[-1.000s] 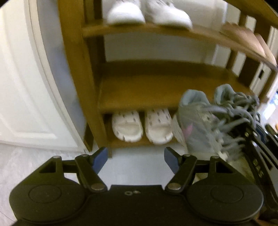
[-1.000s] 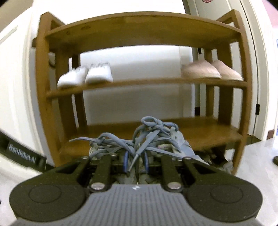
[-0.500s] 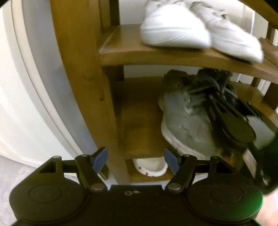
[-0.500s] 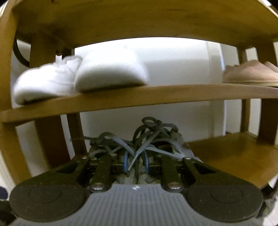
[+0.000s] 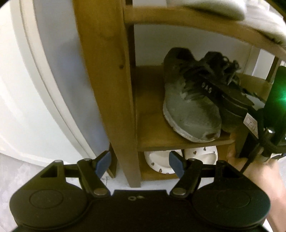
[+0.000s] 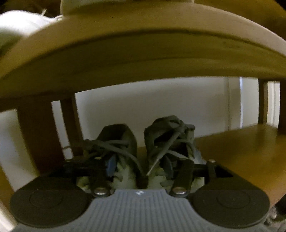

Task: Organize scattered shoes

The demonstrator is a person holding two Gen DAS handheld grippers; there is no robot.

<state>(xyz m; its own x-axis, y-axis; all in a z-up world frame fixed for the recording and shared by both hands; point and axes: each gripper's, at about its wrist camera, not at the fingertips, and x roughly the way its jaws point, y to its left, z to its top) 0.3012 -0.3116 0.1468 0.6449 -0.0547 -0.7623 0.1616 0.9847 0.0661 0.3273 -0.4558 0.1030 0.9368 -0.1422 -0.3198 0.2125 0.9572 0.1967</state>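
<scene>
We are watching our right gripper (image 6: pixel 139 167) spreading its jaws over a pair of grey lace-up mesh sneakers (image 6: pixel 143 142) that is sitting on the middle board of a brown wooden shoe rack (image 6: pixel 241 142). The blue pads are parting to either side of the two tongues, and grey laces are draping across the fingers; whether the pads are clear of the fabric we cannot tell in this dim view.

Our left gripper (image 5: pixel 139 161) is hanging outside the rack with its blue-tipped jaws wide apart and nothing between them, pointing down past the rack's upright post (image 5: pixel 107 71). Just beyond it, on the bottom shelf, a pair of white perforated slip-on clogs (image 5: pixel 160 164) is peeking out. Above that, the left view is showing the near sneaker's (image 5: pixel 189 107) white-soled toe reaching the very front lip of the middle board, with the person's hand (image 5: pixel 253 171) gripping the right tool beside it.

Here is where we are judging the risk to lie: a lace snagged on a finger could drag a sneaker forward as the tool is backing out, and a toe sitting that near the edge could tip off the board. Farther up, the shelf above is crowding low over the tool, so a hasty lift could knock the wood, or jolt the white shoes (image 5: pixel 232 7) resting on it.
</scene>
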